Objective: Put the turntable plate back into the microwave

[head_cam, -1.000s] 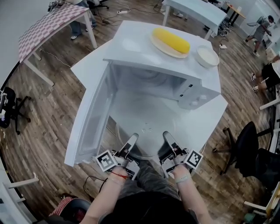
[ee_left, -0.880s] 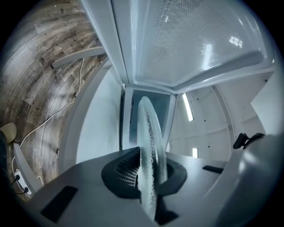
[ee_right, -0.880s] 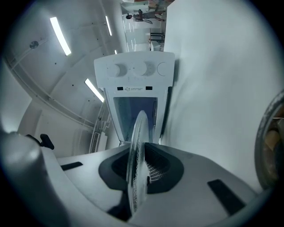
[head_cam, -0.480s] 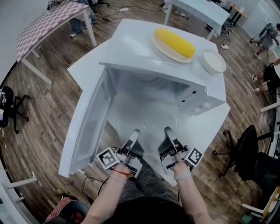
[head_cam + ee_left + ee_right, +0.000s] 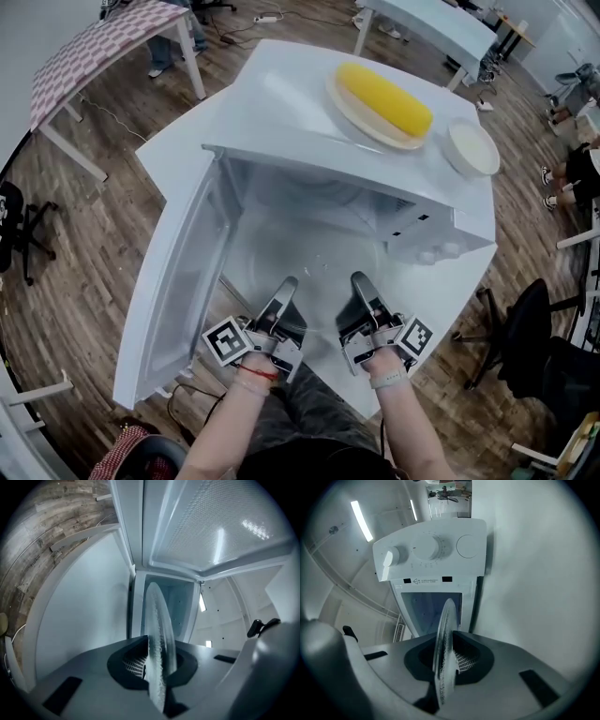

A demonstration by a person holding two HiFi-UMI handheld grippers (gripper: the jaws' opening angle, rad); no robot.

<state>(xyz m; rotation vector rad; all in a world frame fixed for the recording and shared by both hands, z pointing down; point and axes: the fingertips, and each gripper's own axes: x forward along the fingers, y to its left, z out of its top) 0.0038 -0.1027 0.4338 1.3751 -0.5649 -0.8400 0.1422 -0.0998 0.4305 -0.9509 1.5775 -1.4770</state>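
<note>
The clear glass turntable plate (image 5: 314,265) lies flat at the mouth of the open white microwave (image 5: 309,112), its far part inside the cavity. My left gripper (image 5: 284,292) is shut on the plate's near left rim and my right gripper (image 5: 359,286) is shut on its near right rim. In the left gripper view the plate (image 5: 158,639) stands edge-on between the jaws of the left gripper (image 5: 157,670), with the cavity ahead. In the right gripper view the plate (image 5: 443,644) sits clamped in the right gripper (image 5: 443,672), below the control panel (image 5: 427,555).
The microwave door (image 5: 173,281) hangs open to the left. On the microwave's top sit a yellow corn cob on a plate (image 5: 386,97) and a white bowl (image 5: 472,147). The microwave stands on a white table (image 5: 178,141). Office chairs (image 5: 539,328) stand at the right.
Both grippers have carried the plate forward, so more of it now lies inside the cavity. Their grip has not changed.
</note>
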